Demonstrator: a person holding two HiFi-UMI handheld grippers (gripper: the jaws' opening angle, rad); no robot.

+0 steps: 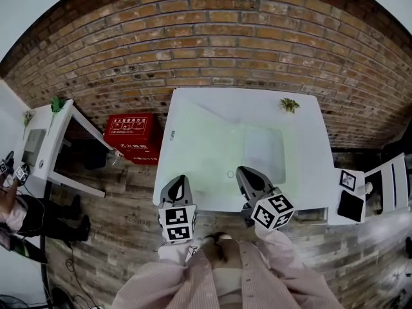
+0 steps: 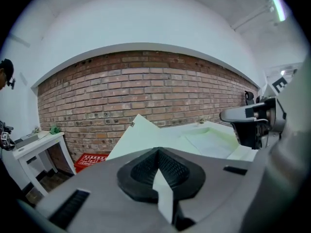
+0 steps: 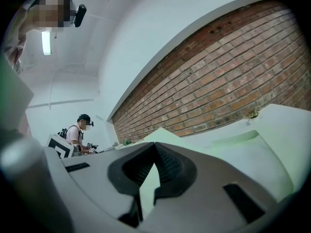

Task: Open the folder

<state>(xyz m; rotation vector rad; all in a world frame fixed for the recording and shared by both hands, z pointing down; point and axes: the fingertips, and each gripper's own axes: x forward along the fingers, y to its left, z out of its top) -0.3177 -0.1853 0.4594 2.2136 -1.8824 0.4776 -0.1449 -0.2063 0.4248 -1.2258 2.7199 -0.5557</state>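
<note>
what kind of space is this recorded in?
Probably an indoor lab or data-collection studio: a bare brick wall, a plain white table on a wood floor, and another person nearby beside a marker cube.

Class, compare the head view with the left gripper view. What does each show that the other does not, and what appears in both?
Only the head view shows the small ring on the table and the white stand to the table's right. Only the left gripper view shows the ceiling light and a close look along the left gripper, its jaws closed. Both show the brick wall, the white table, the folder lying on it, the red box on the floor and the right gripper.
</note>
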